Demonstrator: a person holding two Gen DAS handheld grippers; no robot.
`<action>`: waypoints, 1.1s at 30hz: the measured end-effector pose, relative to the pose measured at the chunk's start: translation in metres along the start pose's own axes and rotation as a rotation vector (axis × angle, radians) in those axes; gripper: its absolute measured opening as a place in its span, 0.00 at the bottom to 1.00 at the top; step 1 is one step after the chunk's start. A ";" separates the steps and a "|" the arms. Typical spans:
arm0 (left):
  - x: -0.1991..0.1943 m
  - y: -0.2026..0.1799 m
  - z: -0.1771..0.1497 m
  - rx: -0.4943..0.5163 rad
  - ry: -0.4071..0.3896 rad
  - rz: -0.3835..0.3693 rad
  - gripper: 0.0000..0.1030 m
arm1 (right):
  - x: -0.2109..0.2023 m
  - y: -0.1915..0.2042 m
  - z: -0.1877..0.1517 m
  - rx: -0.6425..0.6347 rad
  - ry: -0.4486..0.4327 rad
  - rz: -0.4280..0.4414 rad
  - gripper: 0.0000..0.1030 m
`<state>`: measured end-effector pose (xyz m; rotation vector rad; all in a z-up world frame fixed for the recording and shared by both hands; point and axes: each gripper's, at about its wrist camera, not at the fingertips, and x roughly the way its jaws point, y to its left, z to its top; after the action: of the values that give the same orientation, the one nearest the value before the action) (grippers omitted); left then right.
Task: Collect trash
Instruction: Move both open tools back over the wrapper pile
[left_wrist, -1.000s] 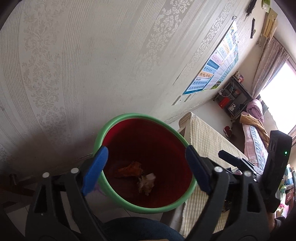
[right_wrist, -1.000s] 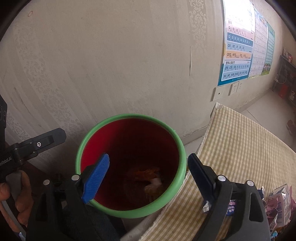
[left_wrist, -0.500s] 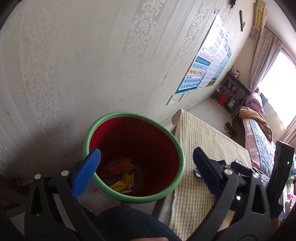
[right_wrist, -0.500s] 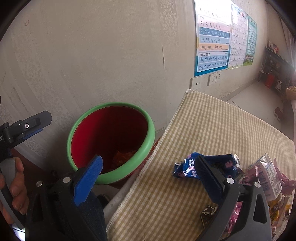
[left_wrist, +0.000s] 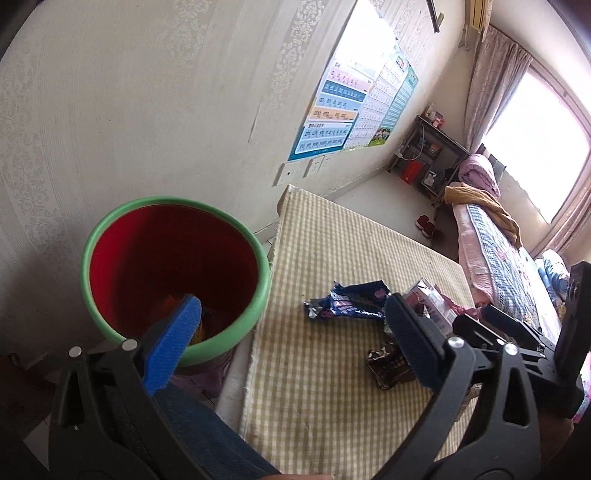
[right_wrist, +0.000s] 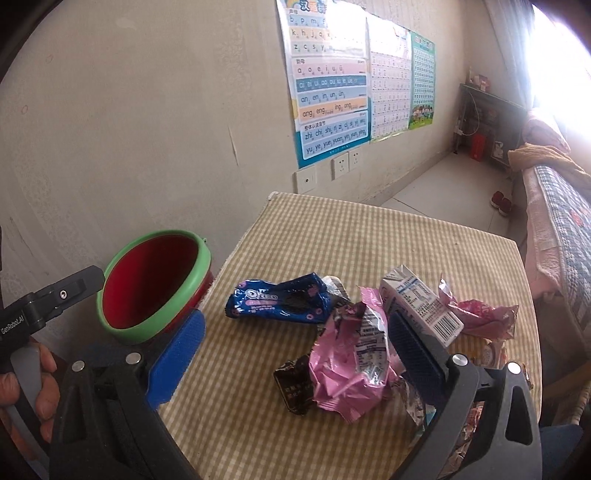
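A red bin with a green rim stands at the left edge of a table with a checked cloth. Orange and yellow scraps lie at its bottom. On the cloth lie a blue Oreo wrapper, a crumpled pink wrapper, a small dark wrapper and a white carton. My left gripper is open and empty between bin and table. My right gripper is open and empty above the pink wrapper.
More pink and yellow wrappers lie at the table's right side. A papered wall with posters is behind the bin. A bed and a shelf are at the far right.
Both grippers have swung right, away from over the bin and toward the table. The trash pile has come into both views. Both stay open and empty.
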<state>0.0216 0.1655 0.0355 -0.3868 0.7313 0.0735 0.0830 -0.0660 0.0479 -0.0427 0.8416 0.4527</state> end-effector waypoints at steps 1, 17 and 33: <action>0.002 -0.007 -0.001 0.014 0.011 -0.004 0.95 | -0.002 -0.011 -0.002 0.024 0.013 0.000 0.93; 0.039 -0.093 -0.028 0.133 0.182 -0.139 0.95 | -0.040 -0.123 -0.035 0.185 0.035 -0.147 0.93; 0.085 -0.143 -0.040 0.200 0.294 -0.180 0.83 | -0.034 -0.190 -0.059 0.247 0.122 -0.221 0.76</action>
<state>0.0877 0.0124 -0.0022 -0.2732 0.9807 -0.2294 0.0984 -0.2627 0.0067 0.0649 0.9953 0.1378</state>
